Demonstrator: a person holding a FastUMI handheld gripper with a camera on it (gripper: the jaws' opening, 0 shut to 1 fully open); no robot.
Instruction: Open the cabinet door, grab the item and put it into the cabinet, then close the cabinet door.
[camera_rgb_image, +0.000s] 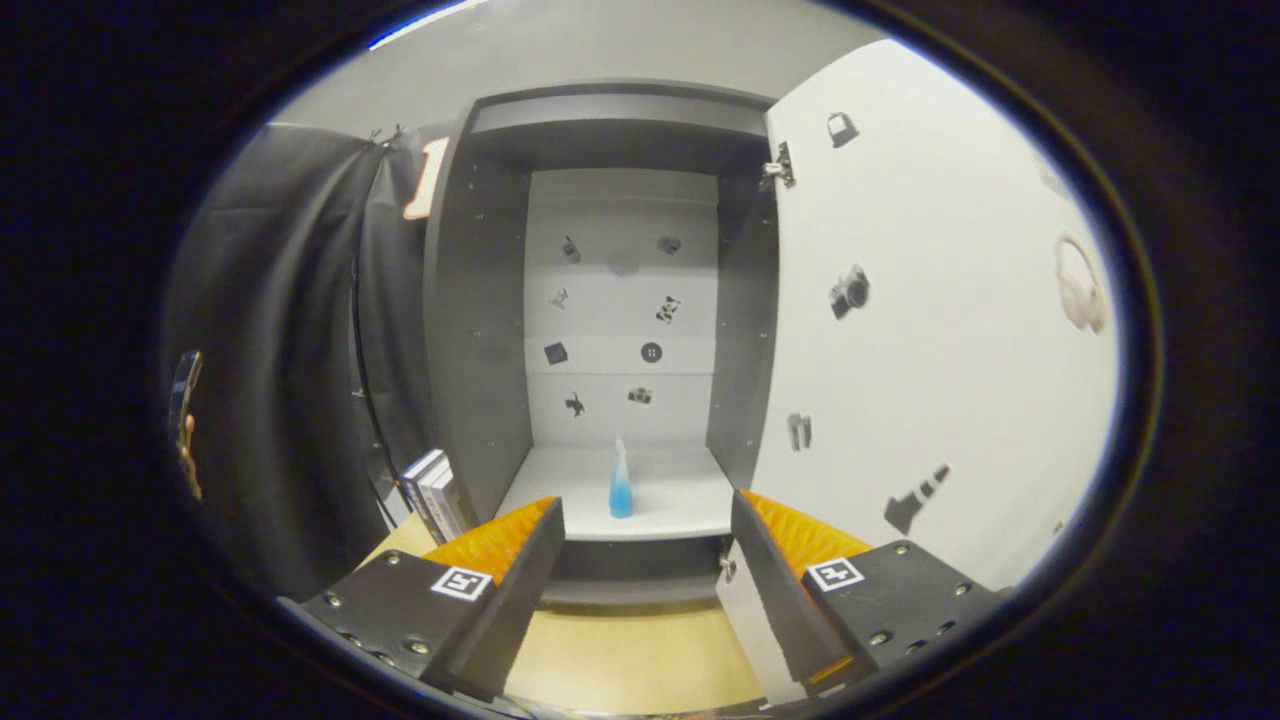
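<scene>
Blue bottle (620, 482), no label readable, stands upright on the cabinet (470, 330) floor beyond the tongs (648, 520), spread apart and empty, door (930, 320) open rightward.

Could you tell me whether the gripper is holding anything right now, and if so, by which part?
Nothing is held. The gripper is open with an empty gap; the blue bottle stands upright beyond it on the cabinet shelf, untouched.

Books (432, 492) beside cabinet (478, 330) partly hidden by left side panel; stickers (610, 320) inside too small to identify.
</scene>
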